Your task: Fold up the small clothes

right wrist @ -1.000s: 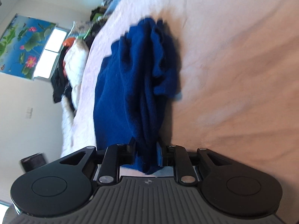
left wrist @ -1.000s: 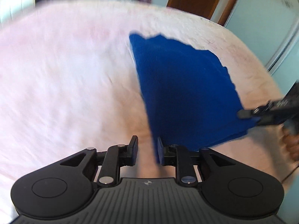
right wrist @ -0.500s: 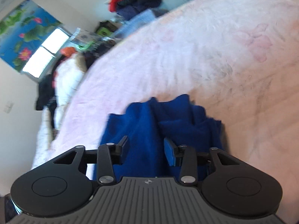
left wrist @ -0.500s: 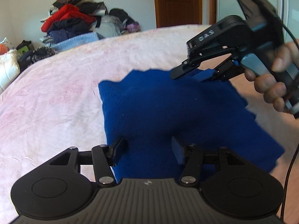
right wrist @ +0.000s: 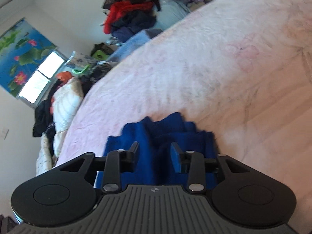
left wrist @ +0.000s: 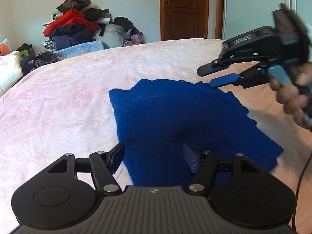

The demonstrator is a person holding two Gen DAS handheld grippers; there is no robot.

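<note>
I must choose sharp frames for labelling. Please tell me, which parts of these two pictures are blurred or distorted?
Left wrist view: the blue garment and bedspread are sharp, the right gripper is motion-smeared, and the fisheye lens bows the bed edge. Right wrist view: the whole scene is tilted and softly blurred, most over the garment's far edge; the left gripper frame stays crisp.

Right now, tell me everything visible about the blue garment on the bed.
The blue garment is a deep royal-blue, fine-ribbed knit, lying folded flat on the pink bedspread. Its far edge is uneven, and layered edges step along its right side. The right wrist view shows bunched folds at that end. Both grippers are open and neither grips it: the left gripper hangs above its near edge, the right gripper above its far right corner.
</note>
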